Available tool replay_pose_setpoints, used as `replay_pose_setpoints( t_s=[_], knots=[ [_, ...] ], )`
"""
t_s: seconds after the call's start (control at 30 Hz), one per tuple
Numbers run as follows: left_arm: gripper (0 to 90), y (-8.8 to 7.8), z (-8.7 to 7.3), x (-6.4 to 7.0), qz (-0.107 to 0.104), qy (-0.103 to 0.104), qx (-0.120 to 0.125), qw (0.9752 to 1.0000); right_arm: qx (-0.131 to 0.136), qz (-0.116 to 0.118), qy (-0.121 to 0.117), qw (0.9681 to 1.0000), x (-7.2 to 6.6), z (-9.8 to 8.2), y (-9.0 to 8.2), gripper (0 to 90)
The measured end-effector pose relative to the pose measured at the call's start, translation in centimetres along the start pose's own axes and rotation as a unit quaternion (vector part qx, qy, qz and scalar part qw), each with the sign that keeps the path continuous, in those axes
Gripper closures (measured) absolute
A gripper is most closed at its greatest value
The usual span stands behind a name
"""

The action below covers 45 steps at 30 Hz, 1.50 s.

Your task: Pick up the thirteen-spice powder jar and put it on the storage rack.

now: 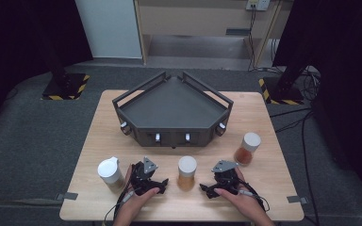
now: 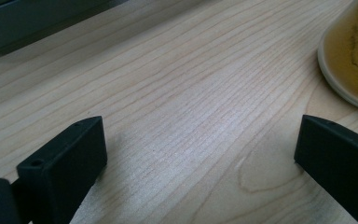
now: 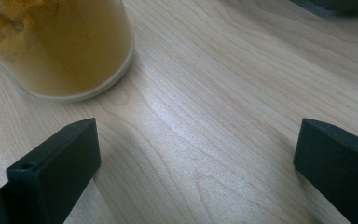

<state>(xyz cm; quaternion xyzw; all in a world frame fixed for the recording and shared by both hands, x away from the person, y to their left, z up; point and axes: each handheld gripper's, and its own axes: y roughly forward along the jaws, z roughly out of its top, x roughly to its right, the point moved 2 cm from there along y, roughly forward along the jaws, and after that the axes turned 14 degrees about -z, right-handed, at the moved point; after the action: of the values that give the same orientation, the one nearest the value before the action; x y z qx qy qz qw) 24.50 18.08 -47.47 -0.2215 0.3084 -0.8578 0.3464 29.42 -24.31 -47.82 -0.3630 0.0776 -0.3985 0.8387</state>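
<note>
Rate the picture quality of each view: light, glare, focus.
High view: the table is evenly lit, its surroundings are dark, and detail is soft. Left gripper view: a pale sheen lies on the wood between the open jaws, and the jar at the right edge is blurred. Right gripper view: similar sheen, with the near jar out of focus.
</note>
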Motion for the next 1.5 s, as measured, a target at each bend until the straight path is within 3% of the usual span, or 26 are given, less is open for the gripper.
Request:
replay_pose_setpoints(
  t_s=[1.5],
  knots=[
    [1.9, -0.6, 0.14, 0.14, -0.004, 0.001, 0.0, 1.0, 0.0, -0.002, 0.002, 1.0, -0.09, -0.08, -0.09, 0.6]
  ],
)
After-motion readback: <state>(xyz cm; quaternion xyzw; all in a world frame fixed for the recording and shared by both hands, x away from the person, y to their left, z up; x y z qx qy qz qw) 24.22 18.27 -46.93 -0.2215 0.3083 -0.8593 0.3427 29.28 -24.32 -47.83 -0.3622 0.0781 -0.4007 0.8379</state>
